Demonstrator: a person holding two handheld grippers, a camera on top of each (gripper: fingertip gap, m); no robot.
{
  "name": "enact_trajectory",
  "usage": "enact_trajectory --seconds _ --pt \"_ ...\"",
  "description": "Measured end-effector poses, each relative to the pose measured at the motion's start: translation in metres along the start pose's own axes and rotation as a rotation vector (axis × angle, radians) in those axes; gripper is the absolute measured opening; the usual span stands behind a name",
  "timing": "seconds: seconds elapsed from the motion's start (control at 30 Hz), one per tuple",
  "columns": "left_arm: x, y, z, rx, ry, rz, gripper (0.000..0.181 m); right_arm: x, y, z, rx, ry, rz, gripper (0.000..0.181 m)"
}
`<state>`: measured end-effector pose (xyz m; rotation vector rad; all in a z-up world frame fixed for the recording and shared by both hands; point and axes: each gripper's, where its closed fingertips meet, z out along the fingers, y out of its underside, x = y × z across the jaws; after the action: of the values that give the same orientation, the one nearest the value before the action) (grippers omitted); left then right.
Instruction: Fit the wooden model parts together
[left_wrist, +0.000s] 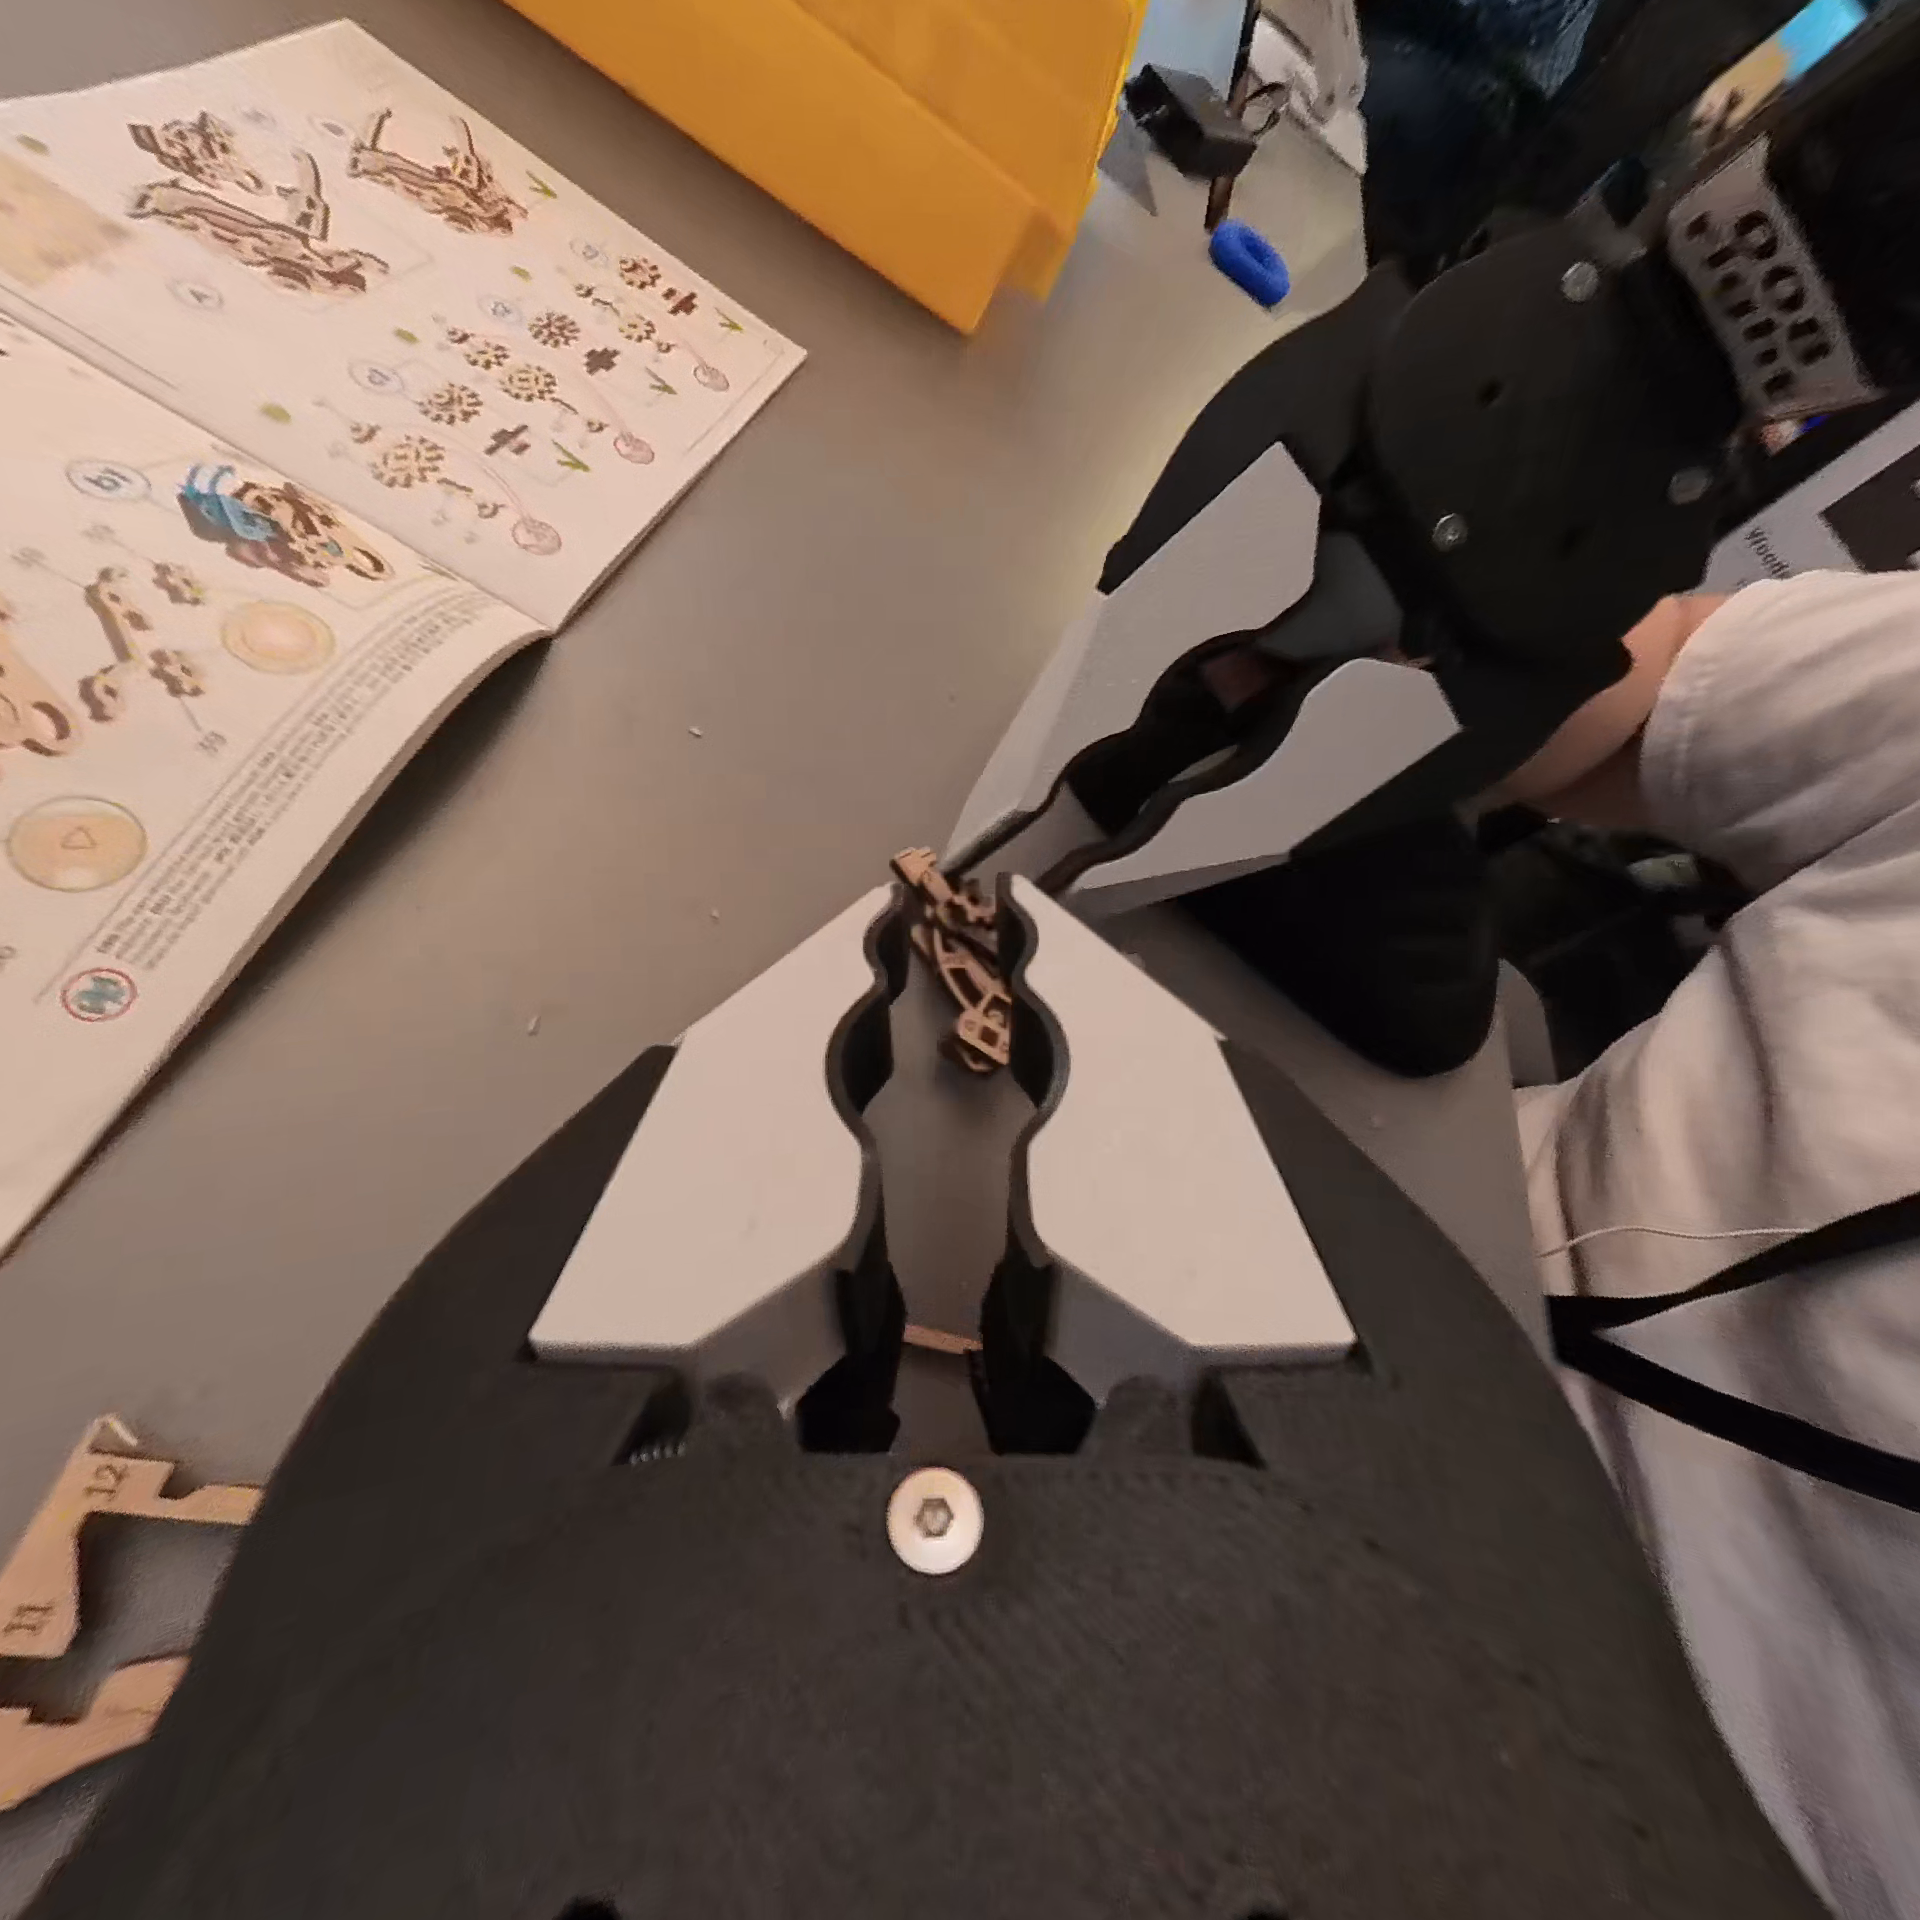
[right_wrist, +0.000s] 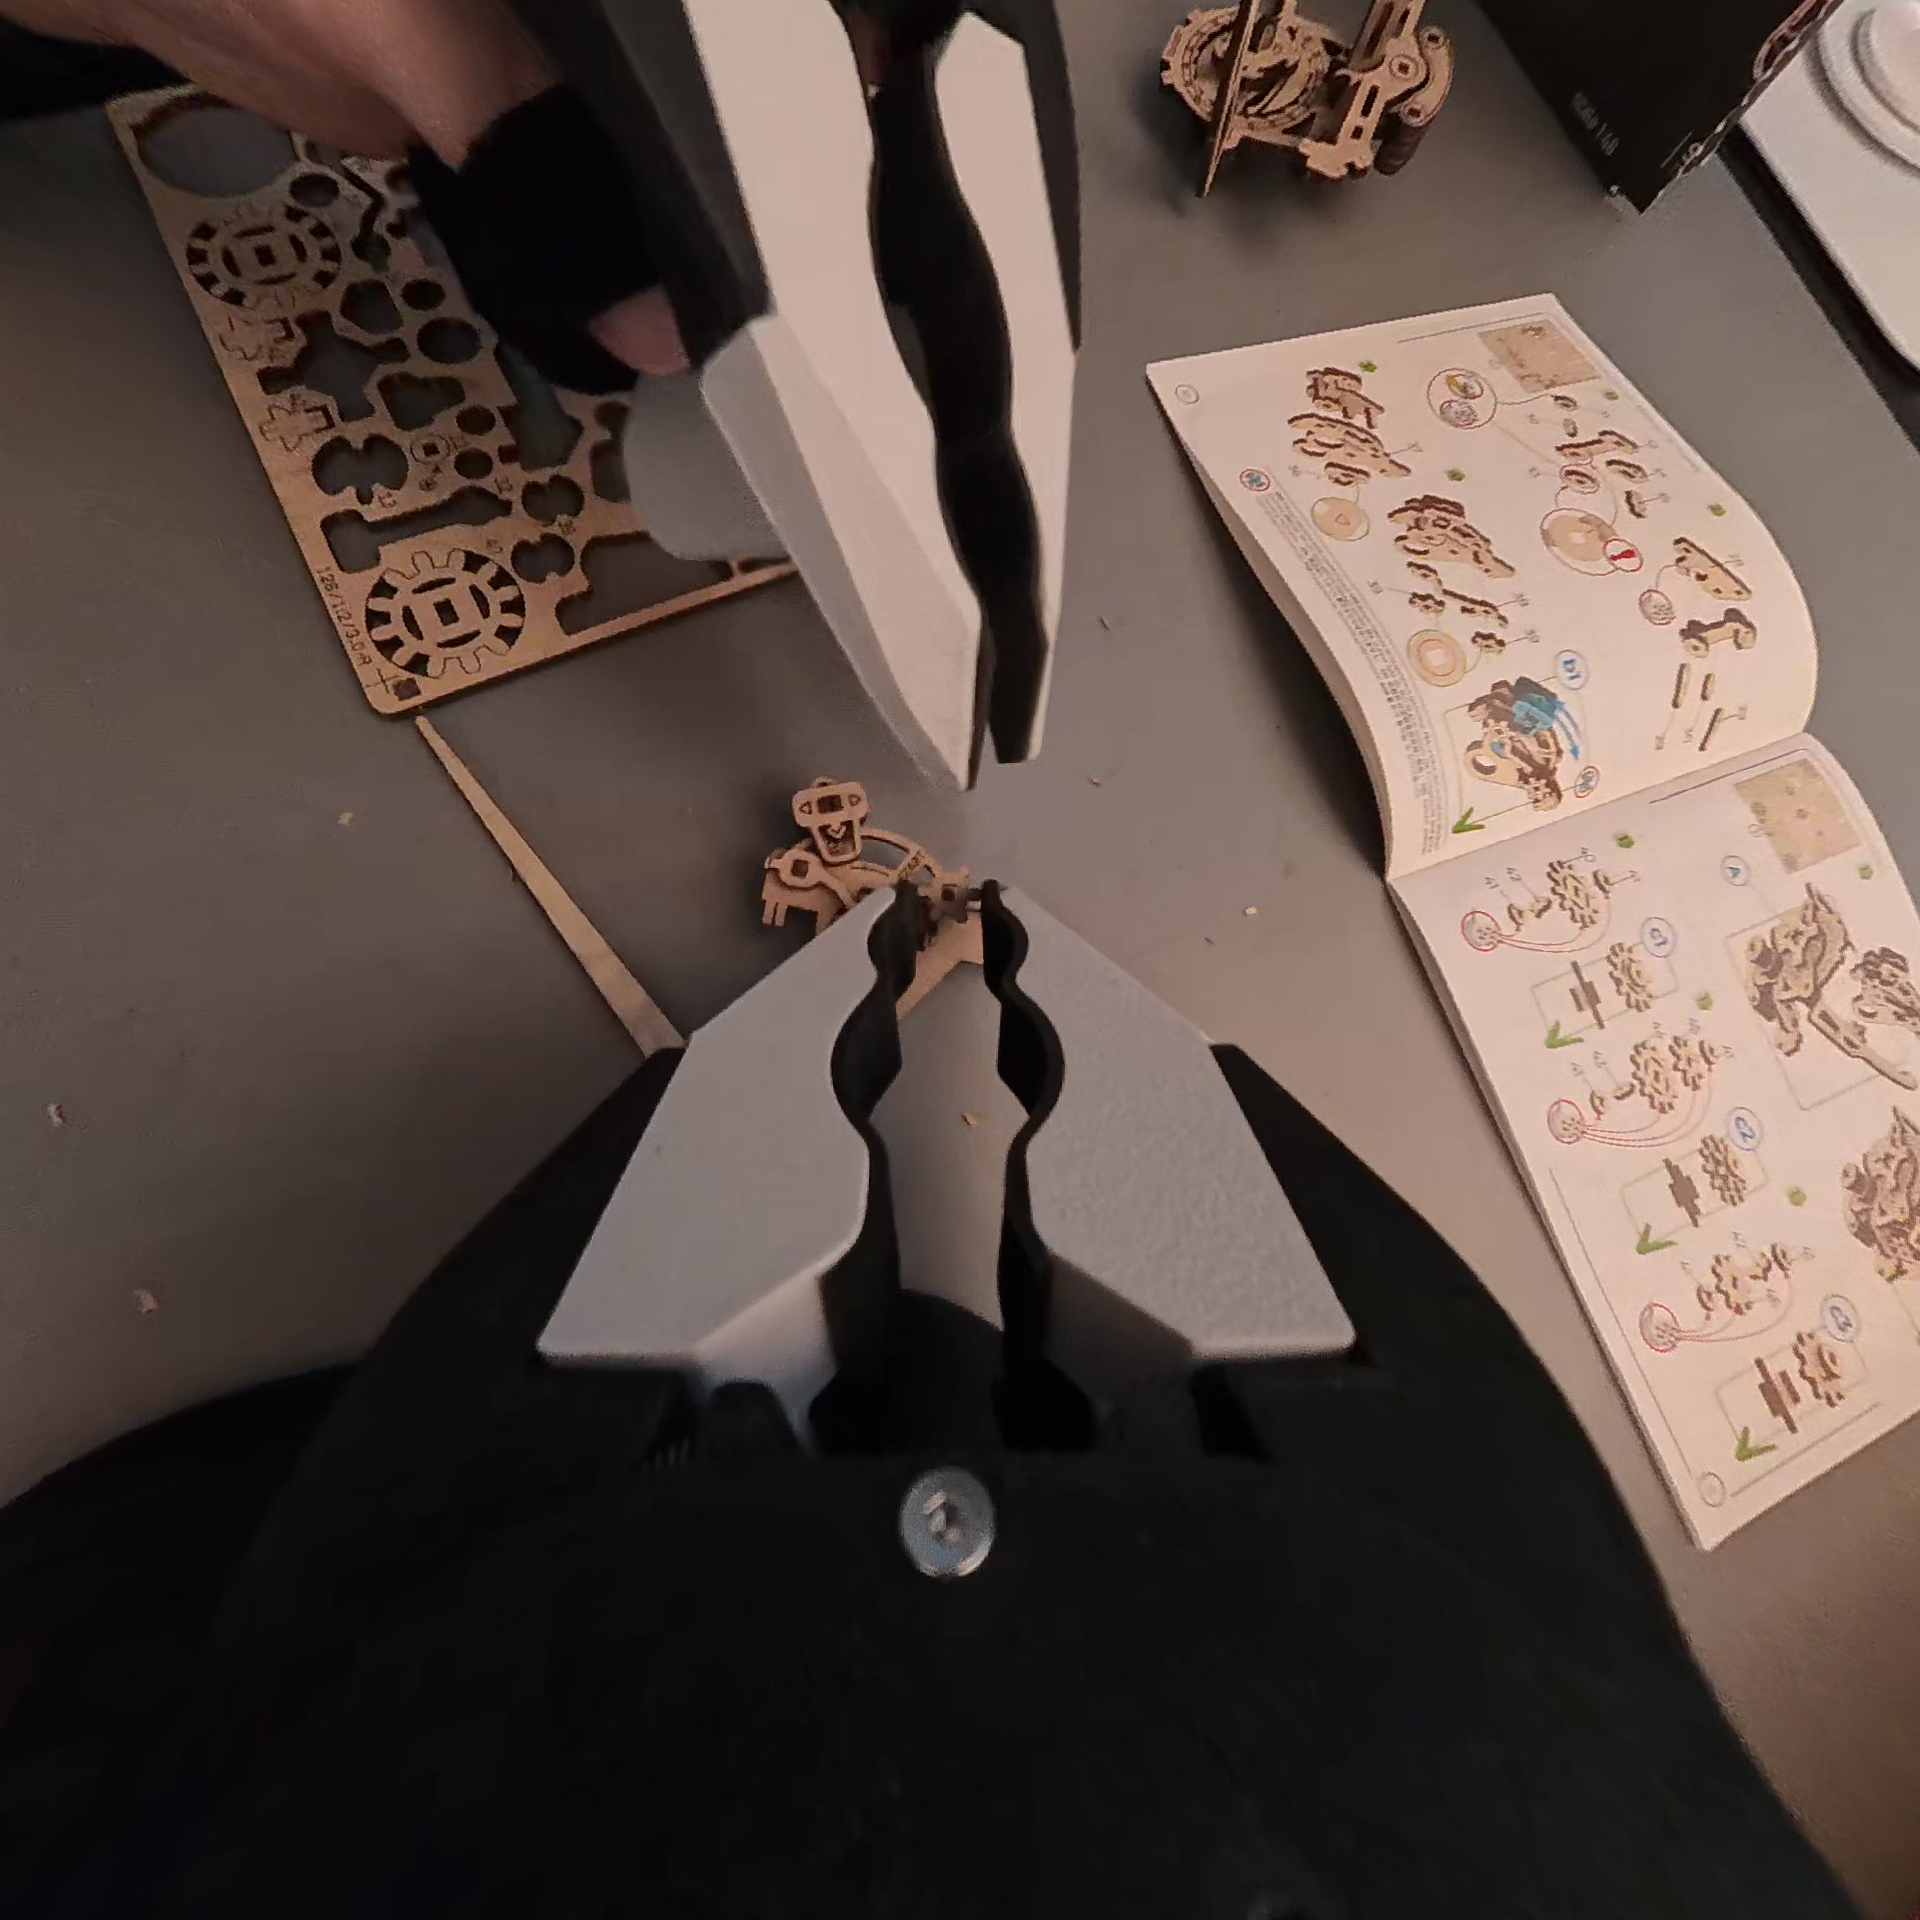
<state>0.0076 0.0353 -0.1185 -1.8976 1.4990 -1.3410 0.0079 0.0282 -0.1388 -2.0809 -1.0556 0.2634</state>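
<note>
While the right gripper (right_wrist: 948, 902) has its jaws pinched onto one end of the small wooden part (right_wrist: 826, 857), this is the delicate bit, folks. The left gripper (right_wrist: 992, 764) is nosing in from the far side with its jaws drawn almost together. Whether they hold anything of their own, I cannot tell.

The part sits right where the two sets of tips meet, over the grey desk (right_wrist: 260, 1039), between the punched-out wooden sheet (right_wrist: 343, 468) and the open instruction booklet (right_wrist: 1558, 582). Whether it rests on the desk or hangs just clear is hard to call.

What a fragile thing it is: thin, pale laser-cut ply, with a curved arc, a notched tab at one end and tiny cut-outs all through it.

Here's the danger as I read it. The grip is only on an edge, so a sideways nudge from the left tips could pivot the part out of line or pop it free. Squeeze too hard and that slender arc could snap. Come in crooked and any tab would jam rather than seat. From the left wrist view the part fills the gap between that gripper's jaws, so the joint is largely masked.

The half-built model (right_wrist: 1309, 94) waits well apart at the back.
</note>
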Motion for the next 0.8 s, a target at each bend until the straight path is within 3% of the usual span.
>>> enact_trajectory --seconds 0.03,0.3,0.43,0.57,0.8 --pt "-0.003 0.001 0.002 -0.016 -0.024 0.02 0.014 0.0 0.0 0.0 0.0 -0.005 0.004 0.01" --pt "-0.009 0.015 0.017 -0.131 -0.096 0.146 0.014 0.0 0.002 0.002 0.0 -0.012 0.013 0.01" --pt "-0.002 0.021 0.014 -0.173 -0.079 0.346 0.018 0.0 0.002 0.002 0.006 -0.022 0.022 0.01" --pt "-0.003 0.024 0.016 -0.211 -0.151 0.535 0.004 0.0 0.003 0.002 0.006 -0.018 0.018 0.01" --pt "-0.002 0.024 0.017 -0.214 -0.149 0.54 0.007 0.0 0.003 0.003 0.008 -0.016 0.012 0.01"
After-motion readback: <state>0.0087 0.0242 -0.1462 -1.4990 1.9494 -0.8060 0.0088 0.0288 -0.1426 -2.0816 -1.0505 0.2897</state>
